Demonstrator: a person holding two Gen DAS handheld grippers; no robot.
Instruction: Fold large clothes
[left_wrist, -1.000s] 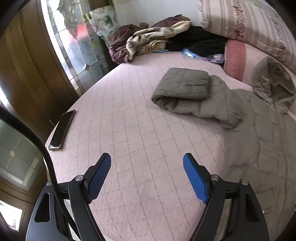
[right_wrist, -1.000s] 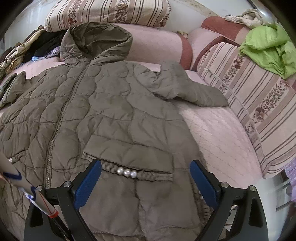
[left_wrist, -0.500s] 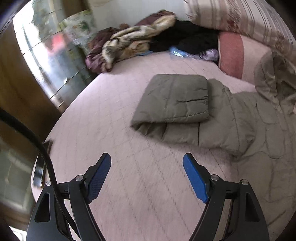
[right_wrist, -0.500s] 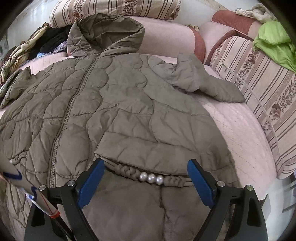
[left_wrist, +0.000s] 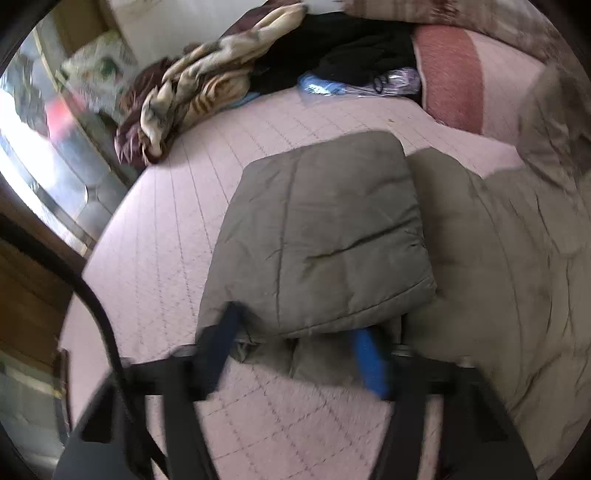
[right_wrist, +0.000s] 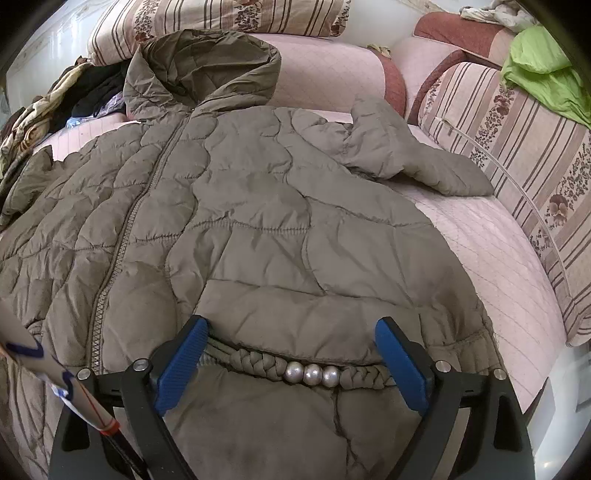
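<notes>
An olive quilted hooded jacket (right_wrist: 243, 206) lies front up on a pink bed, zipper closed, hood (right_wrist: 199, 70) toward the pillows. Its right sleeve (right_wrist: 413, 162) lies bent outward. Its left sleeve (left_wrist: 325, 236) is folded back on itself in the left wrist view. My left gripper (left_wrist: 295, 332) is open, its blue fingers reaching either side of the sleeve's near edge; the view is blurred. My right gripper (right_wrist: 291, 339) is open just above the pocket flap, over a braided trim with three pearls (right_wrist: 312, 373).
A pile of clothes (left_wrist: 207, 88) lies at the bed's far left corner. Striped cushions (right_wrist: 517, 155) line the right side, with a green cloth (right_wrist: 543, 77) on top. A glass door (left_wrist: 48, 147) stands left of the bed (left_wrist: 166, 229). A striped stick (right_wrist: 55, 380) crosses the right view.
My left gripper has moved forward and right, from bare bed to the folded sleeve. My right gripper has moved forward over the jacket's pocket. Both stayed open.
</notes>
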